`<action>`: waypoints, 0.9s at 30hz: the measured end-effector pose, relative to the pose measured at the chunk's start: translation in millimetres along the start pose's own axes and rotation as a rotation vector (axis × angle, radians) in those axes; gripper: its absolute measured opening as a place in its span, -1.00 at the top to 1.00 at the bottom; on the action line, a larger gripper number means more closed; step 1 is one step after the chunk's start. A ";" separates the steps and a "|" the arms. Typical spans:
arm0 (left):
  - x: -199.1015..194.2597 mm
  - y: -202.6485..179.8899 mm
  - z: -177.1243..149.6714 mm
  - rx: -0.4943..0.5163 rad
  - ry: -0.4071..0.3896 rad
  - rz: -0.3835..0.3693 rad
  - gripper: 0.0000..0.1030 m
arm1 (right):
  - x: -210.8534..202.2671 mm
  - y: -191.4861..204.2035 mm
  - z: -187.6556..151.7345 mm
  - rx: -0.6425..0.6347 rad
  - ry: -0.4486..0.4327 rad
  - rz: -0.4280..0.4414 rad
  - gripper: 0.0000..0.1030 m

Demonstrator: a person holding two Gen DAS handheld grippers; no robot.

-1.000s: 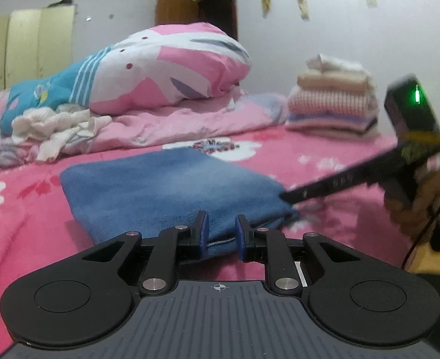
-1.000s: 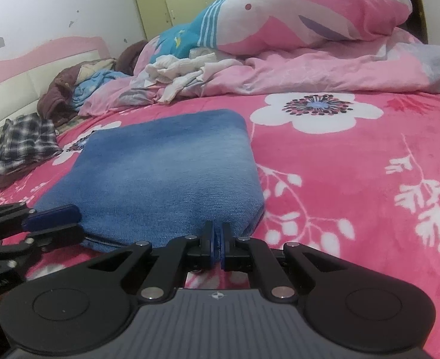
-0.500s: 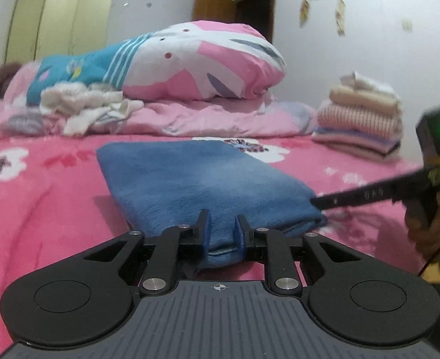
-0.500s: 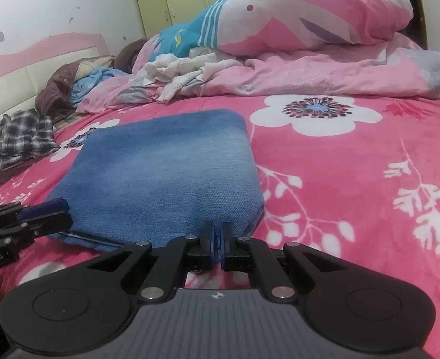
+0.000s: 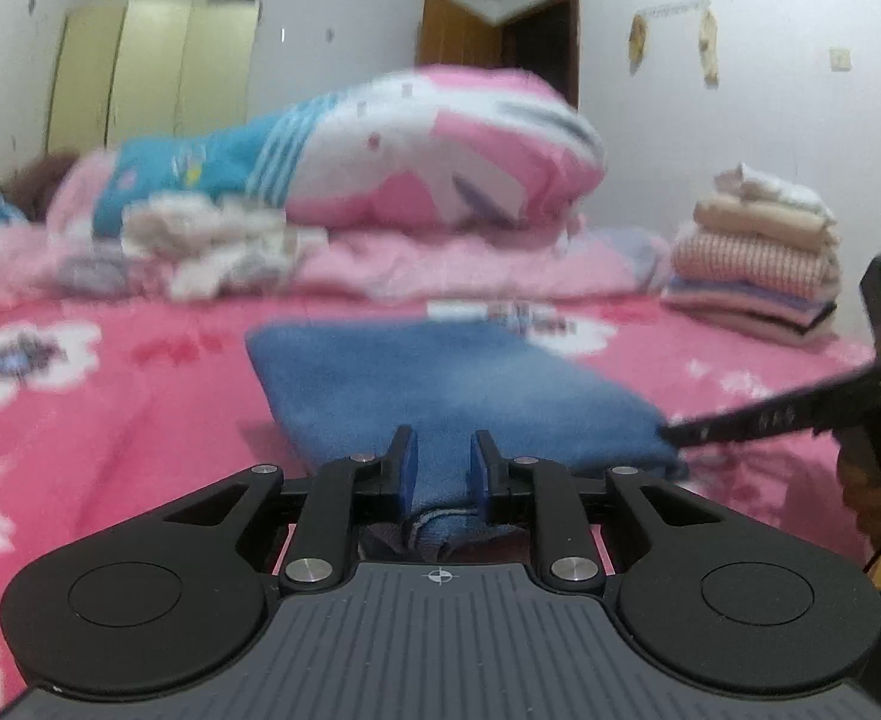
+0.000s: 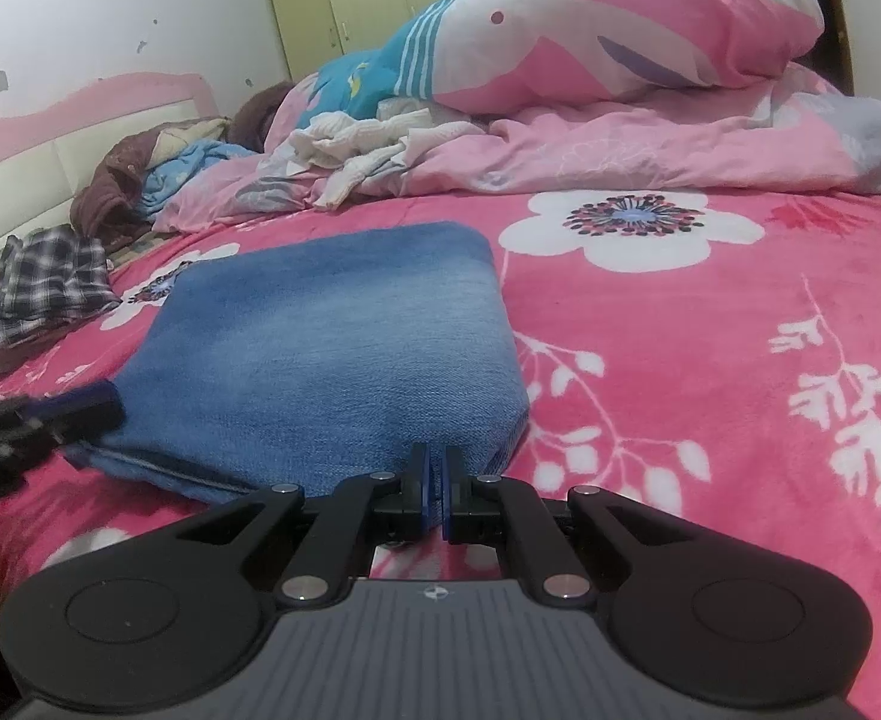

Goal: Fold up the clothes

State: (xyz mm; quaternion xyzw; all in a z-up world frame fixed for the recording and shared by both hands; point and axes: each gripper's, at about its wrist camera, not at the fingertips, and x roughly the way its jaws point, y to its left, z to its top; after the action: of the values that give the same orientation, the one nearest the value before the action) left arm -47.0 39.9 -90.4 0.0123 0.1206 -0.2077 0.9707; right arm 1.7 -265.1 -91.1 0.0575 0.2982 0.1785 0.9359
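Note:
A folded blue denim garment (image 5: 440,384) (image 6: 332,336) lies flat on the pink flowered bedspread (image 6: 710,360). My left gripper (image 5: 443,468) is shut on the thick near edge of the garment, and blue cloth bulges between its pads. In the right wrist view the left gripper (image 6: 95,411) shows at the garment's near left corner. My right gripper (image 6: 434,489) is shut, with its tips against the garment's near right corner. Whether any cloth is pinched there cannot be seen. The left wrist view shows the right gripper (image 5: 671,435) reaching that corner, held by a hand (image 5: 878,480).
A stack of folded clothes (image 5: 752,276) stands at the back right of the bed. Behind the garment lie a big pink and white pillow (image 6: 620,18), a rumpled quilt and crumpled white clothes (image 6: 374,144). A plaid garment (image 6: 50,276) and other clothes lie by the headboard.
The left gripper has turned a little to the left while keeping its hold on the edge, and its view is now blurred. The right gripper has stayed where it was.

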 end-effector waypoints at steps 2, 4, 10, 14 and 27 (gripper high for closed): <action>-7.9 -6.3 6.6 0.030 -0.070 -0.005 0.62 | 0.1 -0.1 -0.1 -0.001 0.000 0.001 0.94; -8.6 -13.2 13.0 0.042 -0.104 -0.034 0.61 | 0.2 -0.3 -0.3 0.001 -0.001 0.001 0.94; 30.9 -47.8 6.6 0.123 0.042 -0.087 0.59 | 0.0 -0.3 -0.8 0.003 -0.004 -0.002 0.94; 47.4 -58.6 -5.6 0.182 0.071 -0.054 0.58 | -0.3 -2.1 -1.7 0.008 -0.009 0.006 0.94; 44.7 -58.9 -9.9 0.182 0.070 -0.050 0.56 | -12.6 -6.8 10.6 0.033 -0.007 0.028 0.92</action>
State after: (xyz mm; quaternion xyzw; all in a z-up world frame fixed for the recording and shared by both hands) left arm -33.6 -31.1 -109.1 0.1046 0.1353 -0.2414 0.9552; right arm 0.3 -276.1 -77.1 0.0775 0.2972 0.1863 0.9333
